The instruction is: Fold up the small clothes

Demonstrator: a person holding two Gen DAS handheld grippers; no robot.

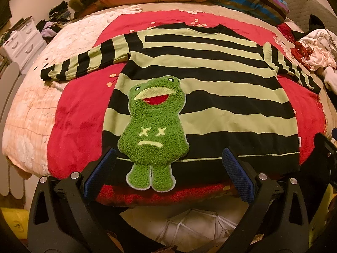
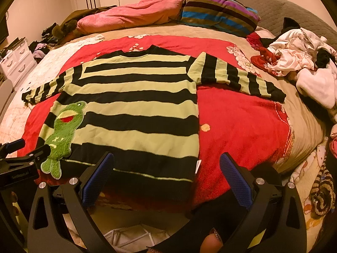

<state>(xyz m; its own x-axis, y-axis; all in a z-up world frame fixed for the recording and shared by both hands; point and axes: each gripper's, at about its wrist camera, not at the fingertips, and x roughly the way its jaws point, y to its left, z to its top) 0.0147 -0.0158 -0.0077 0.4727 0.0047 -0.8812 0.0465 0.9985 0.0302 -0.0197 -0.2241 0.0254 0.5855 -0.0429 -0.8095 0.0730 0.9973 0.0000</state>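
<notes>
A small black and light-green striped sweater (image 1: 210,80) lies flat, face up, on a red blanket (image 1: 75,126) on the bed, both sleeves spread out. A fuzzy green frog patch (image 1: 153,132) is sewn near its hem. My left gripper (image 1: 168,168) is open, its blue pads either side of the frog's legs at the hem, apart from the cloth. In the right wrist view the sweater (image 2: 137,105) fills the middle; my right gripper (image 2: 166,172) is open over the hem's right corner. The left gripper (image 2: 21,154) shows at that view's left edge.
A pile of white and red clothes (image 2: 294,59) lies at the bed's right. A pink duvet (image 2: 130,14) and a striped pillow (image 2: 219,14) lie at the far side. White drawers (image 2: 14,61) stand left of the bed. The bed's near edge runs under both grippers.
</notes>
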